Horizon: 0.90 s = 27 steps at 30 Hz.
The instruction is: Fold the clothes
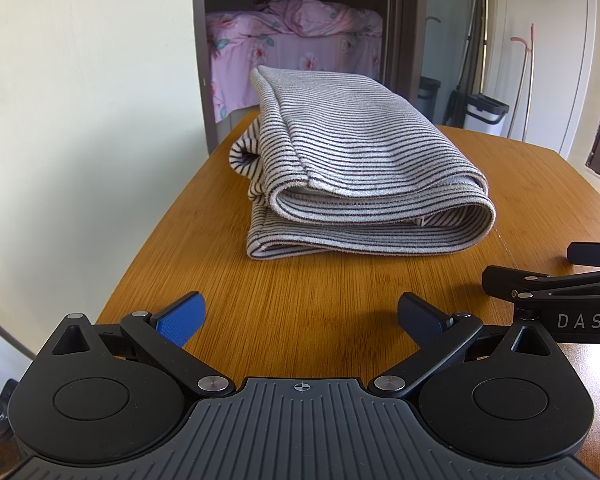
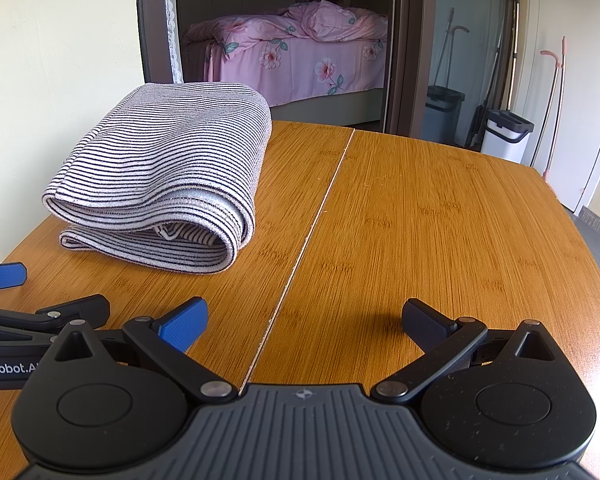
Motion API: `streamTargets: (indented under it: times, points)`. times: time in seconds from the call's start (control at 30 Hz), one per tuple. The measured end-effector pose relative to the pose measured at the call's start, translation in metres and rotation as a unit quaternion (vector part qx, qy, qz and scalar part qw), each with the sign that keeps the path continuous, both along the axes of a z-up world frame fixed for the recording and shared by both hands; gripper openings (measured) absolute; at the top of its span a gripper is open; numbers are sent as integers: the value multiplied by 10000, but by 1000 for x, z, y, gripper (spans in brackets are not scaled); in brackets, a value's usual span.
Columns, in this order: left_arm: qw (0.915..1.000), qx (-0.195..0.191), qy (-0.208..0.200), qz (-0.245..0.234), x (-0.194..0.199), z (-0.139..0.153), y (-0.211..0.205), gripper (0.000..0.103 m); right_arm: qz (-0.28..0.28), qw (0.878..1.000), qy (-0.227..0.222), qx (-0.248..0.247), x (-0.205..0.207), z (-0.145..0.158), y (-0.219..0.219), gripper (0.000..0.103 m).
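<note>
Left gripper (image 1: 301,320) jaws spread wide, nothing btwn them, low over the wooden table (image 1: 308,292). Right gripper (image 2: 304,322) same: jaws apart, empty, just beside the left one, over the table's centre seam (image 2: 320,208). Striped garment (image 1: 356,160) lies folded in a thick bundle on the table, ahead of both grippers, well apart from the blue pads (image 1: 182,320). Bkgd: doorway w/ pink floral bed (image 2: 300,52); white bin (image 2: 506,136) at right.

Wooden table (image 2: 420,208) with one folded garment

Striped folded cloth (image 2: 160,184) lies at the frame's left, beside the table's seam (image 2: 320,208).
</note>
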<state>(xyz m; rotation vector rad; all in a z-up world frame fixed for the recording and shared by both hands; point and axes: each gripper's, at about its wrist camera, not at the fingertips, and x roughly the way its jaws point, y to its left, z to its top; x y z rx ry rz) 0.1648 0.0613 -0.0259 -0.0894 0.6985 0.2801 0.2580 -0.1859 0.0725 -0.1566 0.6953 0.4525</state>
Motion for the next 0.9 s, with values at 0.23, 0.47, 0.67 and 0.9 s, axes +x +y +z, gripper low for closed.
streamTargets:
  times: [0.23, 0.47, 0.67, 0.9]
  points:
    - [10000, -1, 1, -2, 0, 0, 0, 103, -5, 10000, 1, -2, 0, 0, 1, 103]
    - [10000, 7, 5, -57, 0, 0, 1, 103, -11, 10000, 2, -4, -1, 0, 1, 103]
    - [9997, -26, 9, -239, -5, 1, 4, 103, -16, 10000, 0, -8, -1, 1, 3, 103]
    - [9999, -54, 108, -15, -12, 2, 7, 103, -14, 10000, 0, -11, -2, 1, 2, 103]
